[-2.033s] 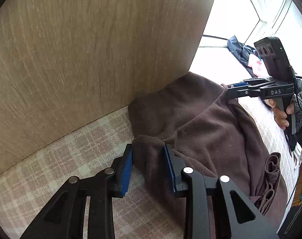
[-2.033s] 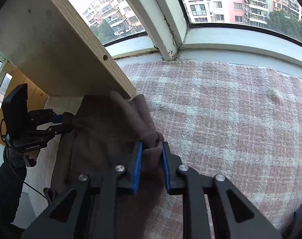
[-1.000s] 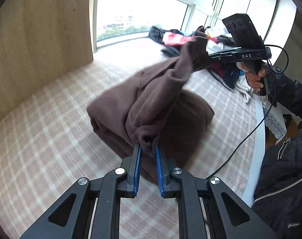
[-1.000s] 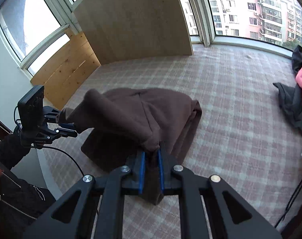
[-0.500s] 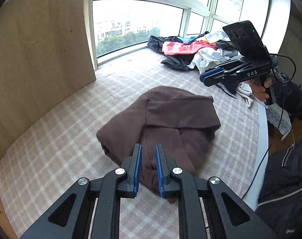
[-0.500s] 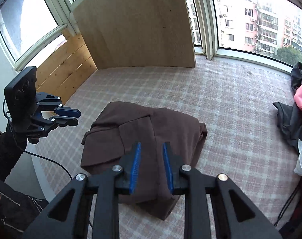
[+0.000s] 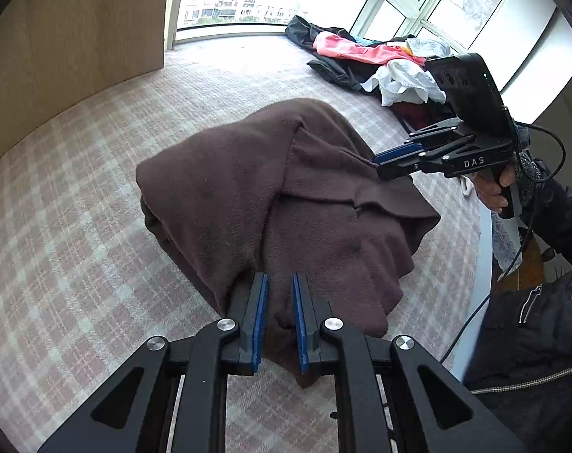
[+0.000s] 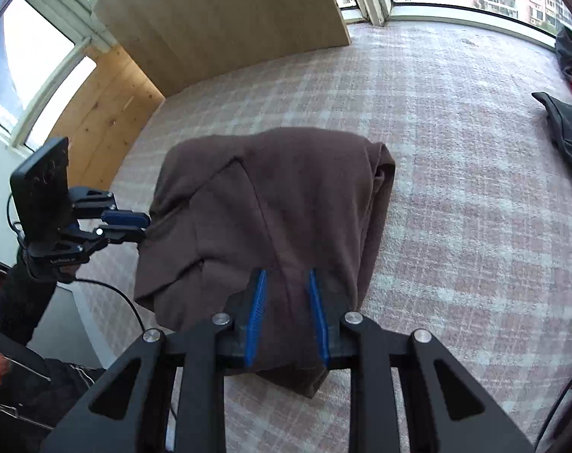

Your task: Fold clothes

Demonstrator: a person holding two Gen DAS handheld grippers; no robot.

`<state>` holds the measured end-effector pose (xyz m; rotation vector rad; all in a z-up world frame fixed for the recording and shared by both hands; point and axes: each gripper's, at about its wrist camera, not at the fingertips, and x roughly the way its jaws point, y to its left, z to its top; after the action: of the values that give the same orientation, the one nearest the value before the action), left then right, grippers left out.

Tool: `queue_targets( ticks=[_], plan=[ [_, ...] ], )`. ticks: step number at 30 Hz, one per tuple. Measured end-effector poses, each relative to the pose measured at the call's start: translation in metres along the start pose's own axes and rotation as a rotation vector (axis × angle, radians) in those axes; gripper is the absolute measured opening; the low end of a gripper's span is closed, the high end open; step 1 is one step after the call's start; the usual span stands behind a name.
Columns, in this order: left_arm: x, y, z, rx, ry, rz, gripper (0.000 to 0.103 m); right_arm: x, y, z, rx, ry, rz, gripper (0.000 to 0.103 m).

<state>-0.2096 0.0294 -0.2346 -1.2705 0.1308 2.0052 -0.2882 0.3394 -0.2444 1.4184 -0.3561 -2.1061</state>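
Everything is carried by a wide surface covered in a pink and white plaid cloth [image 7: 78, 234], not sure if it's a bed or a platform. A brown garment [image 7: 286, 204] is bunched up in a rough fold near the middle of it. A messy pile of other clothes [image 7: 365, 60], dark, pink and white, is dumped well apart by the windows.

Soft, matt brown fleece garment [image 7: 286, 196] at frame centre, slightly fuzzy. Woven plaid cloth cover [image 7: 78, 226] beneath, coarse and dull. Pale wood-grain board [image 7: 59, 37] upper left, smooth satin. Matt black plastic gripper fingers [image 7: 361, 377] below, ribbed blue pads [image 7: 262, 317], shiny metal rivets [image 7: 226, 325].
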Motion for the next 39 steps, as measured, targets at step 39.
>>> queue_targets(
  ticks=[39],
  plan=[
    [0.086, -0.110, 0.061, 0.391, 0.128, -0.093, 0.017, 0.042, -0.079, 0.069, 0.309, 0.110, 0.078, 0.004]
  ],
)
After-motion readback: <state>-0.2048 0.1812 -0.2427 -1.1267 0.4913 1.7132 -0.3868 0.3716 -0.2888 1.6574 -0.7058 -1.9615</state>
